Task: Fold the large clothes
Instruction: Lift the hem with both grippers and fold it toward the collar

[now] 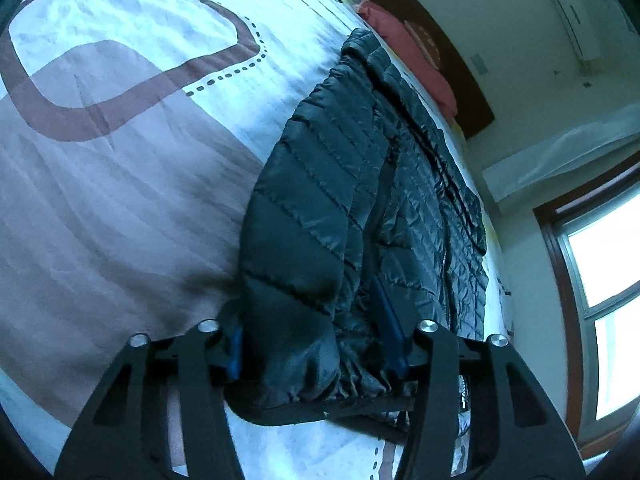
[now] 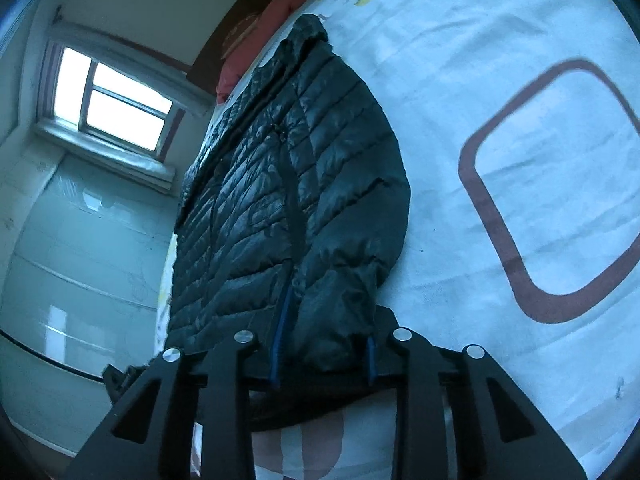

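Puffer jacket (image 1: 360, 200) lies lengthwise on the patterned bedspread (image 1: 120, 200), hem nearest me. Left gripper (image 1: 318, 350) and right gripper (image 2: 322, 356) each pinch a hem corner, partly closed. Grasp step; next, lift evenly, fold toward the far collar.

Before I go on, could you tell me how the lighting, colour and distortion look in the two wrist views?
Left wrist view: heavy blue cast, the window blown out white, fisheye bending the bedspread, the dark jacket fairly sharp. Right wrist view: same blue cast, window overexposed, jacket sheen visible, edges curved and vignetted.
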{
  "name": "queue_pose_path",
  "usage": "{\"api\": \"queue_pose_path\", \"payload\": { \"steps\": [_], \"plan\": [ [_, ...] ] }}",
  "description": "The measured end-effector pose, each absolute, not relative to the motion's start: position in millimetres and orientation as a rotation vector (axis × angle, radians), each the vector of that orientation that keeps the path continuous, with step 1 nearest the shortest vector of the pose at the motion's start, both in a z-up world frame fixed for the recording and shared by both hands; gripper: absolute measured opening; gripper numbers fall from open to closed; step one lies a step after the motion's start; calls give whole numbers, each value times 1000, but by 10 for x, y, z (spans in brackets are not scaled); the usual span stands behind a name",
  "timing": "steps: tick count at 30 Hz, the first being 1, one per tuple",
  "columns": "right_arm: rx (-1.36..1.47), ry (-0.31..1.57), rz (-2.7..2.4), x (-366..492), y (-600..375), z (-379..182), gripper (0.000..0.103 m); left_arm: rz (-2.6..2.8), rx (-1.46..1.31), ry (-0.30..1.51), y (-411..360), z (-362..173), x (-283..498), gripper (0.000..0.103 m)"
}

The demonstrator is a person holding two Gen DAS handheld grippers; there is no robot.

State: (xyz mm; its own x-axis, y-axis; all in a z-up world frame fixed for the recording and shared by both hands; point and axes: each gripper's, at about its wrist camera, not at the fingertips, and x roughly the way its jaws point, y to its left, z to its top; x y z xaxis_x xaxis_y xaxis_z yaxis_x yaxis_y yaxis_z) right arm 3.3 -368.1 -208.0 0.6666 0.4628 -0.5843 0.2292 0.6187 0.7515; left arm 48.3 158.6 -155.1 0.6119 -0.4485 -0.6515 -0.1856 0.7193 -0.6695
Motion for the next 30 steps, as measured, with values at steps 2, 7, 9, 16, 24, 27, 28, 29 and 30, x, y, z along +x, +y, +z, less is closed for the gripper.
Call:
{"api": "queue_pose_path", "payload": {
  "steps": [2,7,9,16,24,27,28,29,30],
  "plan": [
    [896,862,158,27,-3670,-2049,31,-157,-779,922,1614,-1559,461,23],
    [872,809,177,-24,-3632,-1914,20,-182,-817,869,1699,-1434,405,12],
    [874,777,191,-48,-3627,-1831,18,-202,-810,836,1705,-1310,389,11],
    [861,652,261,-82,-3581,-1420,16,-288,-801,713,1687,-793,421,10],
    [838,482,322,-203,-3555,-754,15,-357,-791,589,1687,-294,330,8],
    [824,424,350,-328,-3542,-511,15,-379,-785,535,1712,-86,196,8],
    [820,411,356,-350,-3534,-464,15,-389,-787,513,1739,5,137,8],
    [813,392,365,-393,-3530,-385,15,-398,-787,494,1754,84,86,8],
    [806,373,375,-432,-3526,-296,15,-405,-786,480,1765,149,49,8]
  ]
}}
